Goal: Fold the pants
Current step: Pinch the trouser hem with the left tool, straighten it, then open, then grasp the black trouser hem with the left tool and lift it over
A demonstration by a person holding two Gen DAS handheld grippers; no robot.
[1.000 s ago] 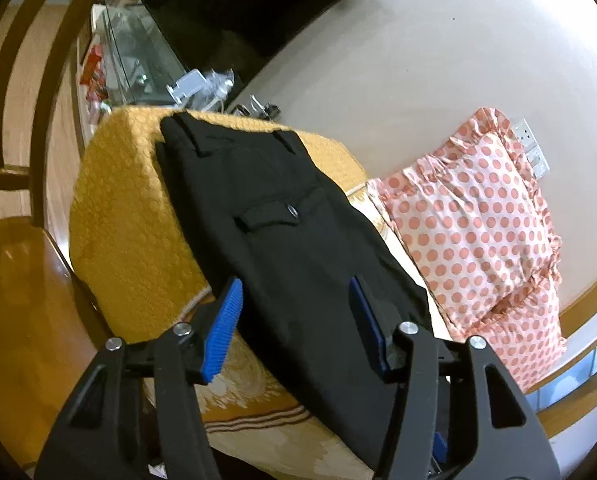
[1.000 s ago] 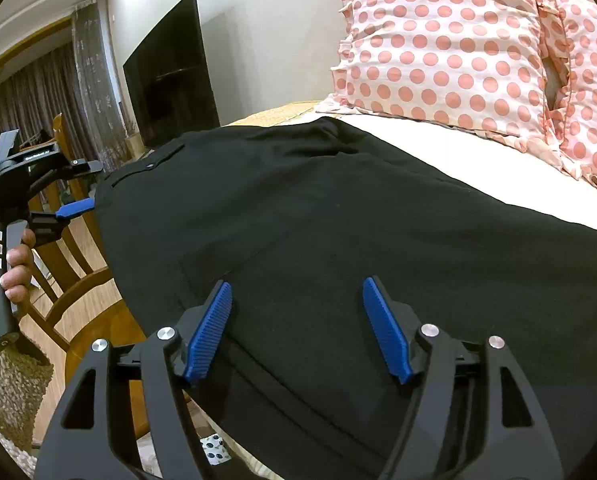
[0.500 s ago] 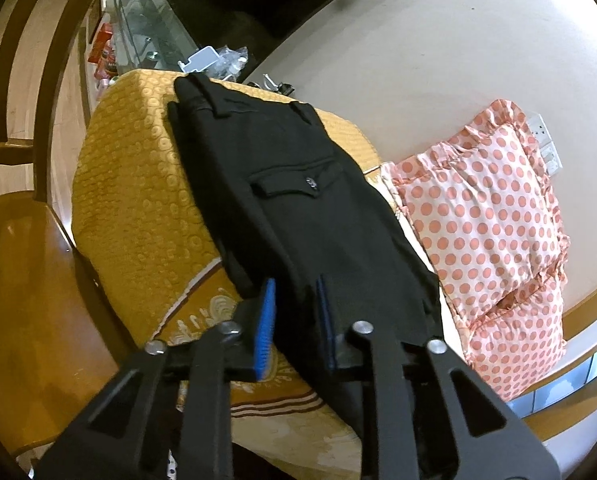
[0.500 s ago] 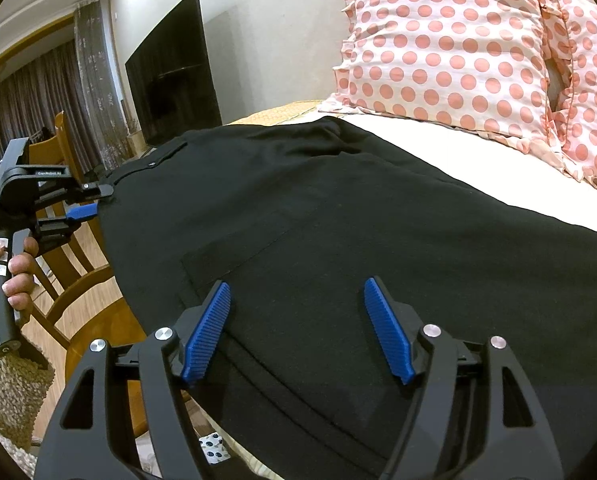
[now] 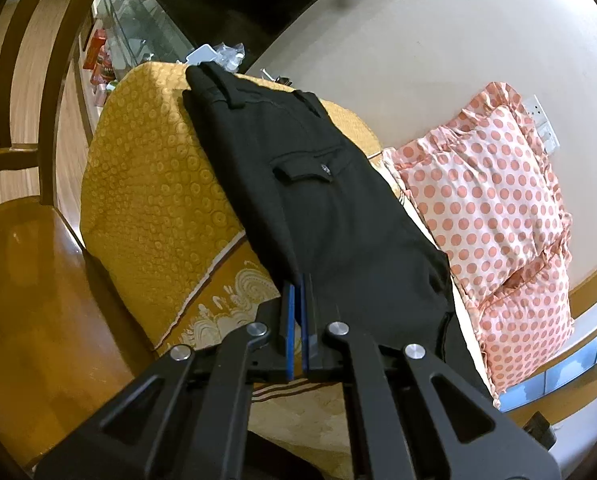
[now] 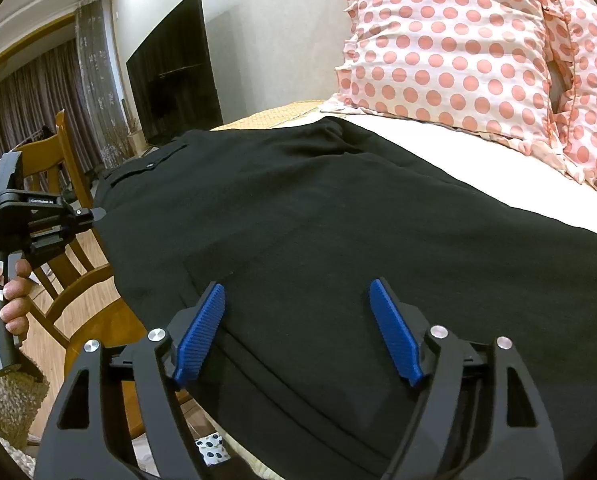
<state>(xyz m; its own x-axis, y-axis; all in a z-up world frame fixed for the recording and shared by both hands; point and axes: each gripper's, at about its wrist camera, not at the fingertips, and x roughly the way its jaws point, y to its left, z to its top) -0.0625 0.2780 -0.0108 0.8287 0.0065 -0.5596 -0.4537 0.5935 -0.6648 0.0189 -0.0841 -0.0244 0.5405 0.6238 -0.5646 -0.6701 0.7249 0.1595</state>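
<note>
One pair of black pants (image 5: 330,216) lies flat along the bed, on the yellow patterned bedspread (image 5: 154,184), waistband at the far end, flap pocket (image 5: 310,166) facing up. Left tongs (image 5: 298,322) have just closed, blue pads nearly together, pinching the near edge of the pants fabric. In the right wrist view the pants (image 6: 338,220) fill the middle; right tongs (image 6: 298,332) spread wide over the fabric, jaws just widened a bit, pads not pressing anything. Left tongs (image 6: 98,213) show there too, at the pants' left edge, a hand (image 6: 8,296) on the handle. Pink polka-dot pillows (image 5: 494,216) sit just beside the pants by the wall. Wooden chair (image 5: 22,248) stands beside the bed, dark TV (image 6: 174,76) behind.
</note>
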